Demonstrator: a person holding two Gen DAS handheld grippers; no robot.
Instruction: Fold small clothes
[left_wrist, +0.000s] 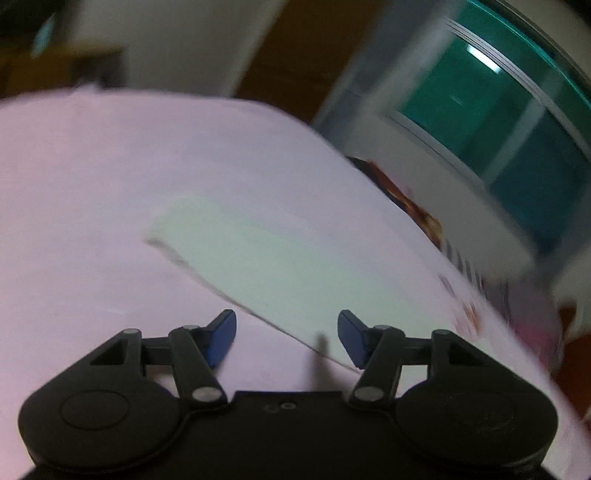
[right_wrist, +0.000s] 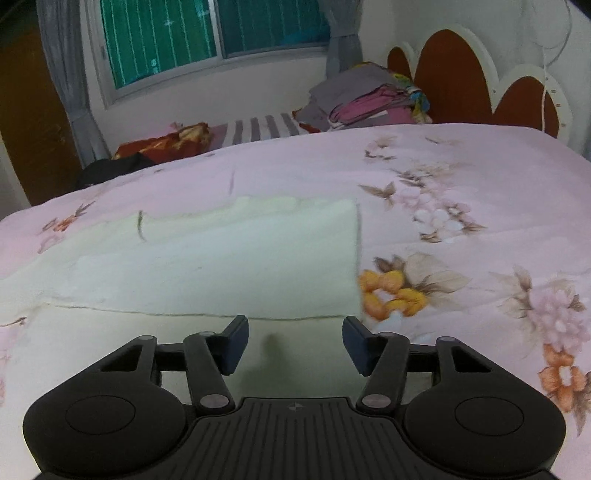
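Behind pale cloth (right_wrist: 221, 258) — folded clothes pile (right_wrist: 365, 99).

One pale green cloth (right_wrist: 221, 258) folded on one pink floral bed (right_wrist: 461, 166), one pile of clothes (right_wrist: 365, 99) behind, one window (right_wrist: 207, 33), two curtains (right_wrist: 62, 62).

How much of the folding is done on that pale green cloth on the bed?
Done: the pale green cloth already lies folded over itself on the flowery pink bedspread, with a straight edge on its right. In hand: nothing; the right gripper and left gripper are both open above it, fingers empty. Left: probably another fold to make it smaller, though that's a guess.
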